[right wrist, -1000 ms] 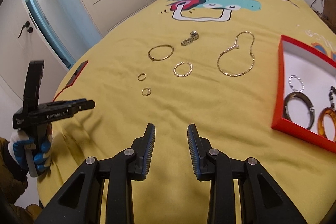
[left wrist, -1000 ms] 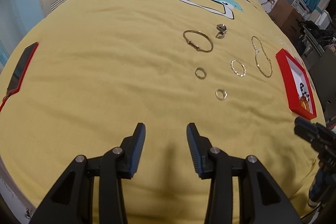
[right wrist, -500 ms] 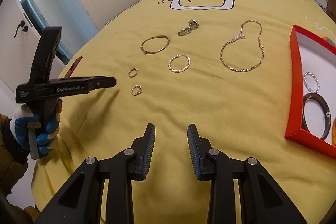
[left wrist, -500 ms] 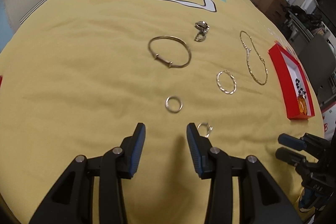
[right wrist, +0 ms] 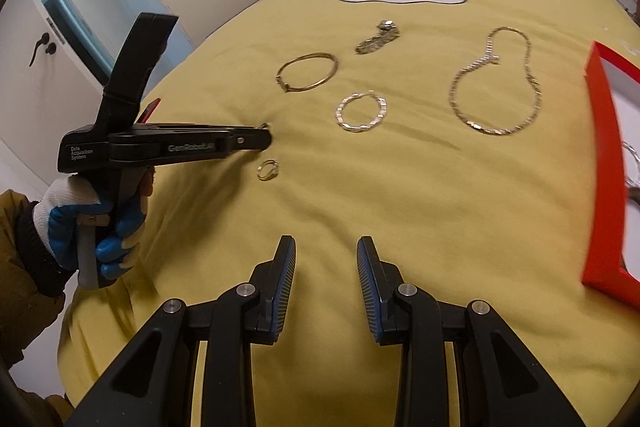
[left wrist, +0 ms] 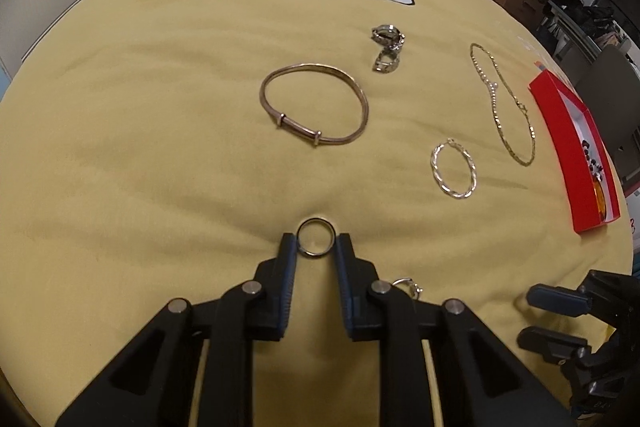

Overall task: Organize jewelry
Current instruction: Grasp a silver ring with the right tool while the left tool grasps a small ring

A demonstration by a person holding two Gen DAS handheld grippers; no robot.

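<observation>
With your left gripper (left wrist: 316,243) closing on the ring (left wrist: 315,237) at lower centre, pads seemingly just touching, squeeze squarely before lifting; your right gripper (right wrist: 326,259) hangs apart, empty.

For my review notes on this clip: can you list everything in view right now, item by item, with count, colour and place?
plain ring: 1, silver, between the closing left jaws
stone ring: 1, gold-toned, on the bedspread beside the left gripper's tip
bangle: 1, gold, mid-bed
twisted hoop: 1, silver, right of the bangle
chain necklace: 1, gold, near the box
link bracelet: 1, silver, bunched, beyond the bangle
red box: 1, white inside, right edge, holding several pieces
bedspread: 1, yellow with cartoon print
left gripper: black, pads touching the plain ring
right gripper: black, open, empty
gloved hand: blue-white, holding the left gripper
</observation>
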